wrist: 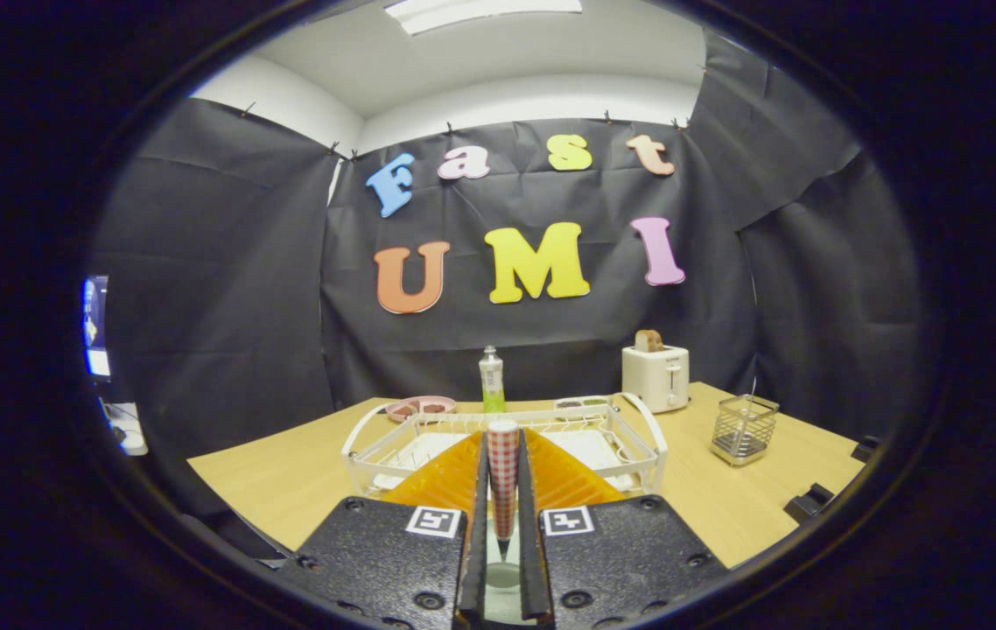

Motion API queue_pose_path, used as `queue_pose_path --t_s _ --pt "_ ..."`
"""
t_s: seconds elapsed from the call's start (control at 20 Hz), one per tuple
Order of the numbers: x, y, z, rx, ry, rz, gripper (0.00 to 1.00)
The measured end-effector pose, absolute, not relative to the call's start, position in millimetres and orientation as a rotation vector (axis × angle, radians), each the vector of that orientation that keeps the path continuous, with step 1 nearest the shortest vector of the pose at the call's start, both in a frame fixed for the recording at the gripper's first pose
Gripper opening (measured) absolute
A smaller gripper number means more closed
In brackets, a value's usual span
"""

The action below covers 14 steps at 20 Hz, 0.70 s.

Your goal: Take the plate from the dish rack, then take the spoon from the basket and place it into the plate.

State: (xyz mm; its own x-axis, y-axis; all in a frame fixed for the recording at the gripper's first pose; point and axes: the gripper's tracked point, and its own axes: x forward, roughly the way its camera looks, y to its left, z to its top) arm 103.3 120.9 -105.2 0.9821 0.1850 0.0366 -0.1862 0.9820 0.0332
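My gripper (503,437) is shut on the spoon (502,477), whose red-and-white checked handle stands upright between the two fingers. Its thin neck runs down to a pale bowl low between the finger bases. Just beyond the fingertips stands the white wire dish rack (651,437) on the wooden table, with flat white surfaces (415,453) lying inside it on both sides; I cannot tell whether they are plates. The small wire basket (743,429) stands to the right of the rack and looks empty.
Behind the rack are a green-and-white bottle (491,378), a pink dish with food (419,407) and a small divided dish (581,403). A white toaster (655,374) holding a bread slice stands at the back right. The wooden table (288,477) extends left and right of the rack.
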Motion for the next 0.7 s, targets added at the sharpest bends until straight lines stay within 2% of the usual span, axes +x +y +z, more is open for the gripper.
queue_pose_path --t_s 0.3,0.4,0.7 --pt "108.2 85.9 -111.3 0.04 0.005 0.139 0.25" --pt "110.8 70.5 -105.7 0.037 0.007 0.112 0.38" --pt "88.6 50.5 -81.2 0.027 -0.003 0.142 0.84"
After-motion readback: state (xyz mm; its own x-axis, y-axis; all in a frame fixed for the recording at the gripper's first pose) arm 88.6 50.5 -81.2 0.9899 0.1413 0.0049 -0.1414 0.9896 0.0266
